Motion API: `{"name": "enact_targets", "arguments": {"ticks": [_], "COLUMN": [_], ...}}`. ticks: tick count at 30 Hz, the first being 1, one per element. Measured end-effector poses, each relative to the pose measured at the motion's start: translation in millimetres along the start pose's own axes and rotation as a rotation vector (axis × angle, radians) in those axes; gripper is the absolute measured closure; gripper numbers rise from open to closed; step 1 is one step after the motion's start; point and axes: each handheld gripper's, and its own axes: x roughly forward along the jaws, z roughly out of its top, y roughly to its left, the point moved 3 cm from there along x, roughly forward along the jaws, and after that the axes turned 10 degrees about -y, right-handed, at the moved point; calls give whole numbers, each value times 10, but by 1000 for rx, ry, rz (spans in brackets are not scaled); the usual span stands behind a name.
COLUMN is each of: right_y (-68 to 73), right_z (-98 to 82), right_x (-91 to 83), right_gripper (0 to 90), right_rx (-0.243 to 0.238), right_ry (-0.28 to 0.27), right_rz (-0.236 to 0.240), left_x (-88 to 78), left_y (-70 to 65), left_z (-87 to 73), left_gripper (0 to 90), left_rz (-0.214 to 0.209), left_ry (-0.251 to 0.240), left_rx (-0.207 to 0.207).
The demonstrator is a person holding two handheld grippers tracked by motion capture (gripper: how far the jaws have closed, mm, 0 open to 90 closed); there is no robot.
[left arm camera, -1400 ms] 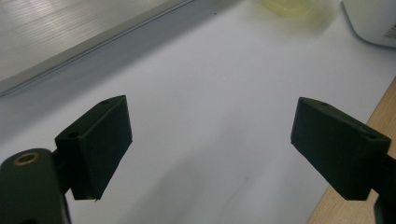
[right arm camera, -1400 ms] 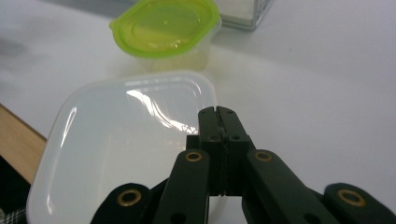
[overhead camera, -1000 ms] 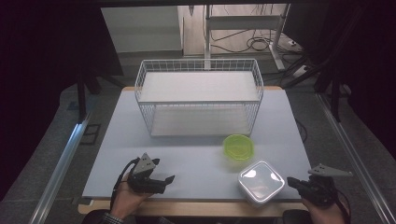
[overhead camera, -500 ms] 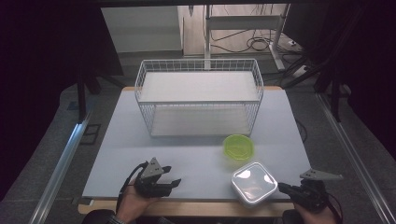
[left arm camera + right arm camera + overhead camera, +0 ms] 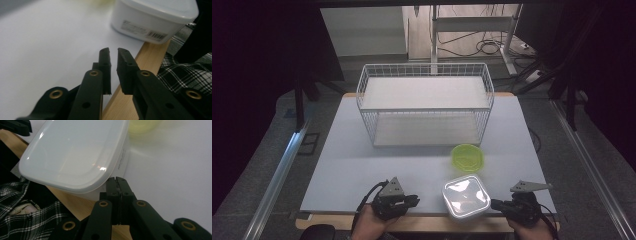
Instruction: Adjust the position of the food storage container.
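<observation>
White table (image 5: 362,150) carries three things: one wire basket (image 5: 425,105), one green bowl (image 5: 468,157), one lidded white container (image 5: 466,196) (at the near edge). Left hand-held gripper (image 5: 113,53) slightly parted, empty; right hand-held gripper (image 5: 116,180) closed, empty, beside the container.

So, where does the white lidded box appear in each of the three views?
High view: the white lidded box sits at the table's near edge, right of centre, between the two tools.
Left gripper view: it is at top right, beyond the jaws.
Right gripper view: it covers the upper left, just past the jaw tips.
Shared landmark: the green bowl behind the box, a yellow-green blur in both gripper views.
</observation>
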Motion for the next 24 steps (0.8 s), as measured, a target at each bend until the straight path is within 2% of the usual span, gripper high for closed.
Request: {"name": "enact_targets", "arguments": {"ticks": [4,13,14,19,20,22,24], "right_y": [69,164,216,287,320,330,350], "right_z": [24,129,148,144,159,167,204], "right_x": [97,335,399,482,519,532,584], "right_gripper": [894,895,895,895,895,896,896], "right_rx": [2,4,-3,-7,-8,-8,4], "right_ry": [7,4,12,27,28,27,27], "right_rz": [31,77,97,112,109,107,108], "left_x": [63,114,112,114,115,106,81], "left_y": [-25,10,5,-9,-2,14,54], "left_z": [-12,-32,-33,-29,-32,-33,-26], "left_gripper": [850,851,851,850,857,860,868], "left_rz": [-14,-5,-9,-10,13,23,53], "left_ry": [15,31,32,34,44,50,49], "left_rx": [-11,-29,-30,-31,-28,-30,-41]}}
